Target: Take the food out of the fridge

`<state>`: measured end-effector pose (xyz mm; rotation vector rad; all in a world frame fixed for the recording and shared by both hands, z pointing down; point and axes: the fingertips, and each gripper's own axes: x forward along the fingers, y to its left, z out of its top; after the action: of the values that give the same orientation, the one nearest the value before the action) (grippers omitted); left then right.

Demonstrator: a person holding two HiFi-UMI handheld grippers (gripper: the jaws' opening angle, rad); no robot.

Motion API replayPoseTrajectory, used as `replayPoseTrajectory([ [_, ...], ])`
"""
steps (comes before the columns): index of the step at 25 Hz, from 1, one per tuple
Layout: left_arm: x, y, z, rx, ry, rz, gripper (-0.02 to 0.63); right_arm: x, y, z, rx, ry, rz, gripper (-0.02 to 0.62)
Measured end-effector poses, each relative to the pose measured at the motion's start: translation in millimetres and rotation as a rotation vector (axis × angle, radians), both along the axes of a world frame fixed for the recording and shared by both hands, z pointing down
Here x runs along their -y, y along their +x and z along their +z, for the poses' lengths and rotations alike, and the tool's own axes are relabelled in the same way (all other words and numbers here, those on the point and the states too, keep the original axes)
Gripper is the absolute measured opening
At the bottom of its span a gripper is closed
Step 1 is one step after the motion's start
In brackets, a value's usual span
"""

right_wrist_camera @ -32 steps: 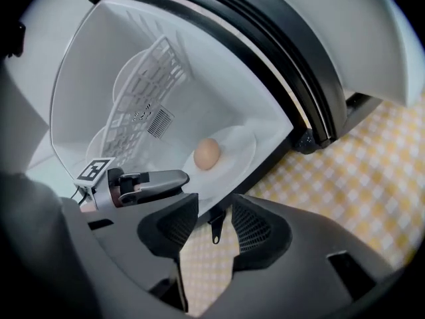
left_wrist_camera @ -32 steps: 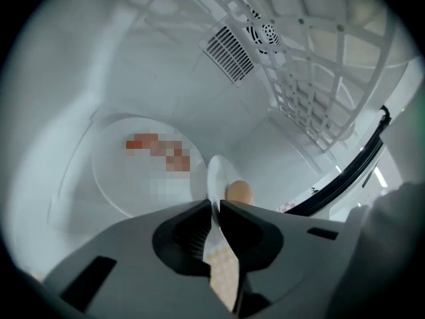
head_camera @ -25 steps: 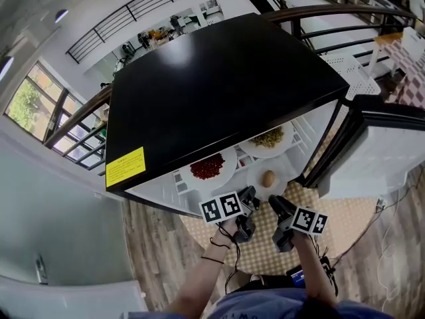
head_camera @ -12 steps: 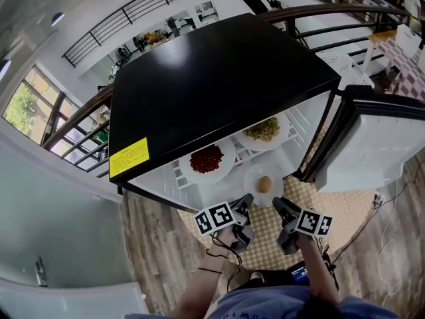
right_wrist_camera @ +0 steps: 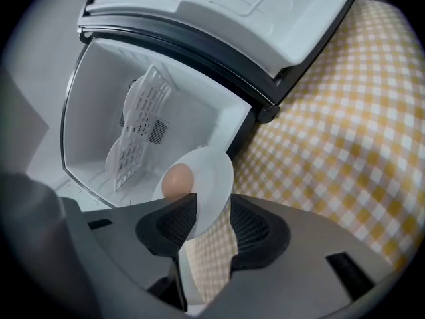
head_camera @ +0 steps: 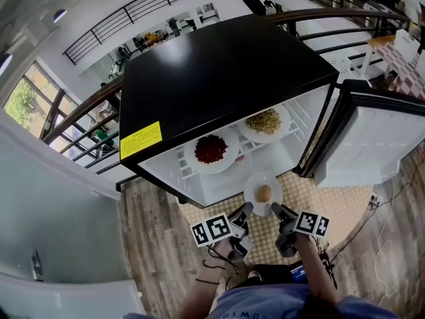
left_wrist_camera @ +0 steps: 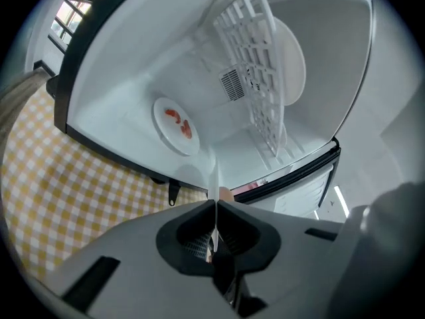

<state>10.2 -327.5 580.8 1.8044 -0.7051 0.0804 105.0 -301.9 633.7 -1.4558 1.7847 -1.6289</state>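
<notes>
**Egg plate outside the fridge, gripped from both sides**

The white plate [head_camera: 252,186] with a single egg [head_camera: 264,193] hangs just outside the open fridge [head_camera: 219,78], above the checked mat [head_camera: 302,190]. The left gripper [head_camera: 247,209] is clamped tight on the plate's thin near rim. The right gripper [head_camera: 275,209] pinches the rim beside it, its jaws a little wider apart. Behind, on the wire shelf [head_camera: 180,173], sit a plate of red food [head_camera: 192,158] and a plate of yellowish food [head_camera: 284,126]. The door [head_camera: 372,141] stands open on the right.

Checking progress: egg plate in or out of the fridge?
Out. The egg plate is past the fridge front edge, over the checked mat, its rim in the left gripper and right gripper.
</notes>
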Motion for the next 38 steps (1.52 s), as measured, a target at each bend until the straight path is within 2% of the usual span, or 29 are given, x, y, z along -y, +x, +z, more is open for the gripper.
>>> replayPoseTrajectory([
  [4, -16.3, -9.1, -17.5, -0.039, 0.02, 0.002, 0.021, -3.8, -1.5, -7.3, 0.009, 0.027, -0.005, 0.17],
  [9, -32.6, -27.0, -29.4, -0.041, 0.047, -0.01, 0.02, -13.7, -6.8, -27.3, 0.037, 0.062, -0.018, 0.1],
  [14, -46.6, -41.7, -38.8, -0.036, 0.076, 0.0, 0.02, -32.1, -14.7, -52.4, 0.032, 0.112, -0.048, 0.074],
  [18, -63.7, -47.3, -47.5, -0.04, 0.102, 0.025, 0.021, -54.0, -16.2, -64.9, -0.039, 0.103, -0.034, 0.072],
  [24, -91.2, -55.2, -56.9, -0.078, 0.121, 0.037, 0.023, -85.9, -21.7, -86.1, -0.091, 0.121, -0.008, 0.066],
  [32, -135.2, -73.1, -68.6, -0.072, 0.166, 0.051, 0.026, -129.2, -38.2, -102.2, -0.118, 0.155, 0.005, 0.062],
  [38, -167.4, -88.8, -67.8, -0.049, 0.185, 0.07, 0.031, -164.7, -55.0, -101.9, -0.124, 0.146, 0.009, 0.061],
])
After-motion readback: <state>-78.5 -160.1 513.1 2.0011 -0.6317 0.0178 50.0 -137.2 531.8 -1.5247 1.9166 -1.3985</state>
